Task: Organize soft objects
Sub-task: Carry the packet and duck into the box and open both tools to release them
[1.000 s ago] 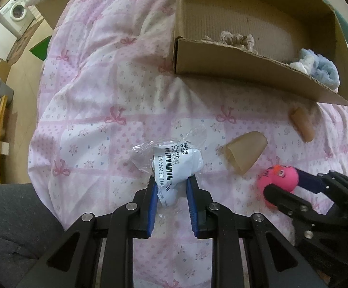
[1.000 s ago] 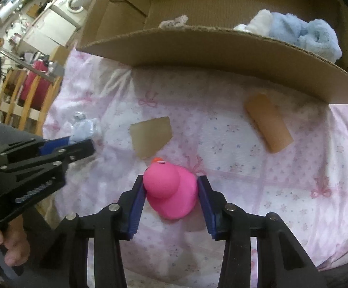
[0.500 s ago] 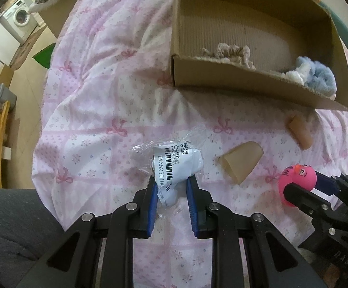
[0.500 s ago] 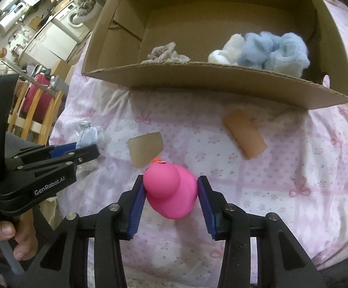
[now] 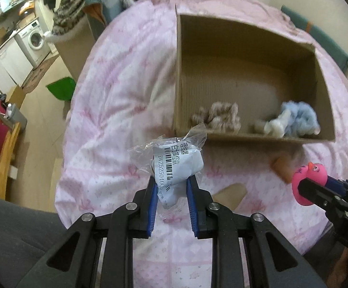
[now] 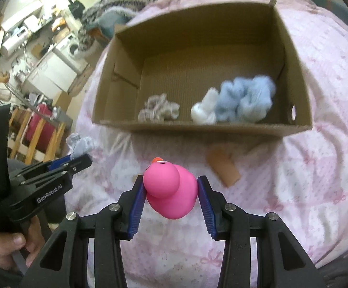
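Both tongs are carrying loads above the bed point(image 5: 116, 100), so the step in hand looks like the transfer to the cardboard box point(image 5: 250, 141).

The left tongs point(image 5: 171, 187) are gripping a small clear bag with a barcode label point(image 5: 174, 163), the blue pads pressing in on its lower part while the crinkled top is sticking up free. The right tongs point(image 6: 172, 192) are squeezing a pink rubber duck point(image 6: 170, 189) between their pads, narrowed to the width of its body, with its head facing away toward the box. Both items are hanging in the air just on the near side of the box's near wall.

Inside the box, a beige scrunchie point(image 6: 158, 110) is lying at the near left and a blue and white fluffy bundle point(image 6: 236, 103) at the near right. Two tan pieces are lying on the bed: one point(image 6: 224, 168) near the box wall, the other point(image 5: 231, 192) nearer.

The next move probably calls for carrying each load over the near wall, high enough to clear the rim, and releasing it onto bare cardboard at the far side. The bag's loose film could snag on the rim.
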`<state>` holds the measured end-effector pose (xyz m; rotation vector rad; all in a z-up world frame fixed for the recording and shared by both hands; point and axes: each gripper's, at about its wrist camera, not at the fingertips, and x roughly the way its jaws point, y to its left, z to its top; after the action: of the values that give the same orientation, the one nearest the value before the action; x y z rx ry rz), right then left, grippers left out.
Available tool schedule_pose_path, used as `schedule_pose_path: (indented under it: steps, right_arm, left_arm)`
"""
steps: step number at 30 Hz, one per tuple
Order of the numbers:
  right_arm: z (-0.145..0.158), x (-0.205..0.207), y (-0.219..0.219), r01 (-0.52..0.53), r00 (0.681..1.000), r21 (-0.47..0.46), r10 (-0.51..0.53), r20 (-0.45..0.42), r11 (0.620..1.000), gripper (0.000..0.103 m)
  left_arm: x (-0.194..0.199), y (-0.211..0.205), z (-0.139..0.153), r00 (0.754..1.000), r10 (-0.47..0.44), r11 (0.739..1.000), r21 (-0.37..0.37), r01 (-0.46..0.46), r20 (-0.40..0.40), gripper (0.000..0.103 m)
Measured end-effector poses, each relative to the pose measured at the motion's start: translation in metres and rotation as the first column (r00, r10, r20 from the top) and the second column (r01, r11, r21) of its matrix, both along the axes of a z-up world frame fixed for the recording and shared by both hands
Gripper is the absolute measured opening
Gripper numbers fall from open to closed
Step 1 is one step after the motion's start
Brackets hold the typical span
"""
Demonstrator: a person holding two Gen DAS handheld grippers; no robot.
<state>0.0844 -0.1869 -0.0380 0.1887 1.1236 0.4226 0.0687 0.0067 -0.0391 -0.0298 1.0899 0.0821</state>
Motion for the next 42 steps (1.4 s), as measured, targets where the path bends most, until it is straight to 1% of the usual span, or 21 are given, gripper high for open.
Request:
schedule_pose_path:
  steps: [5, 7, 9, 13, 16, 18, 20, 22, 24, 26, 27, 28, 30, 32, 35, 37, 42]
  right_arm:
    - [0.015, 0.001, -0.006, 0.046, 0.997, 0.022, -0.047, 0.059, 0.999, 0.046]
    - [0.028, 0.0, -0.014, 0.065, 0.994, 0.03, -0.068, 0.089, 0.997, 0.046]
    - [0.044, 0.0, -0.023, 0.078, 0.989, 0.065, -0.086, 0.122, 0.995, 0.046]
    - [0.065, 0.008, -0.037, 0.101, 0.982, 0.084, -0.113, 0.152, 0.991, 0.046]
    - [0.079, 0.019, -0.048, 0.112, 0.976, 0.096, -0.127, 0.174, 0.989, 0.046]
    - [0.085, 0.025, -0.054, 0.124, 0.97, 0.097, -0.141, 0.196, 0.987, 0.046]
    - [0.088, 0.035, -0.059, 0.14, 0.964, 0.1, -0.159, 0.215, 0.985, 0.046]
    - [0.087, 0.045, -0.066, 0.164, 0.958, 0.103, -0.183, 0.222, 0.981, 0.046]
    - [0.081, 0.056, -0.073, 0.186, 0.956, 0.116, -0.207, 0.21, 0.976, 0.046]
    - [0.069, 0.062, -0.079, 0.211, 0.953, 0.111, -0.23, 0.196, 0.971, 0.046]
    - [0.063, 0.064, -0.08, 0.218, 0.954, 0.109, -0.235, 0.187, 0.97, 0.046]
    - [0.055, 0.065, -0.081, 0.228, 0.954, 0.1, -0.243, 0.174, 0.969, 0.046]
    - [0.039, 0.069, -0.082, 0.25, 0.958, 0.082, -0.259, 0.125, 0.965, 0.046]
    - [0.032, 0.07, -0.082, 0.254, 0.96, 0.072, -0.26, 0.106, 0.965, 0.046]
    - [0.026, 0.072, -0.074, 0.24, 0.965, 0.012, -0.239, 0.11, 0.971, 0.046]
    - [0.023, 0.074, -0.071, 0.235, 0.967, -0.024, -0.231, 0.109, 0.972, 0.046]
    - [0.017, 0.078, -0.067, 0.237, 0.968, -0.072, -0.229, 0.101, 0.969, 0.046]
  left_arm:
    - [0.0, -0.004, 0.016, 0.999, -0.022, 0.999, -0.032, 0.024, 0.049, 0.021]
    - [0.001, -0.002, 0.029, 0.997, -0.021, 0.999, -0.048, 0.025, 0.076, 0.021]
    - [0.003, -0.001, 0.041, 0.995, -0.026, 0.997, -0.064, 0.032, 0.1, 0.021]
    - [0.014, -0.006, 0.068, 0.989, -0.04, 0.995, -0.08, 0.052, 0.141, 0.021]
    - [0.028, -0.011, 0.083, 0.984, -0.063, 0.994, -0.074, 0.076, 0.165, 0.021]
    - [0.038, -0.013, 0.086, 0.982, -0.077, 0.993, -0.073, 0.09, 0.173, 0.021]
    - [0.055, -0.018, 0.082, 0.978, -0.125, 0.988, -0.073, 0.139, 0.168, 0.021]
    - [0.068, -0.021, 0.076, 0.975, -0.143, 0.985, -0.072, 0.157, 0.168, 0.021]
    - [0.08, -0.024, 0.067, 0.974, -0.156, 0.984, -0.065, 0.168, 0.164, 0.021]
    - [0.086, -0.025, 0.056, 0.972, -0.167, 0.978, -0.098, 0.185, 0.163, 0.021]
    - [0.086, -0.026, 0.05, 0.97, -0.175, 0.976, -0.102, 0.194, 0.17, 0.021]
    - [0.086, -0.028, 0.043, 0.968, -0.182, 0.977, -0.08, 0.198, 0.173, 0.021]
    - [0.087, -0.033, 0.031, 0.973, -0.178, 0.982, -0.044, 0.186, 0.147, 0.021]
    - [0.088, -0.032, 0.026, 0.976, -0.174, 0.98, -0.074, 0.185, 0.132, 0.021]
    - [0.088, -0.032, 0.024, 0.977, -0.171, 0.981, -0.066, 0.181, 0.13, 0.021]
    - [0.088, -0.03, 0.022, 0.98, -0.159, 0.983, -0.073, 0.168, 0.121, 0.021]
    - [0.091, -0.025, 0.016, 0.987, -0.135, 0.986, -0.09, 0.143, 0.089, 0.021]
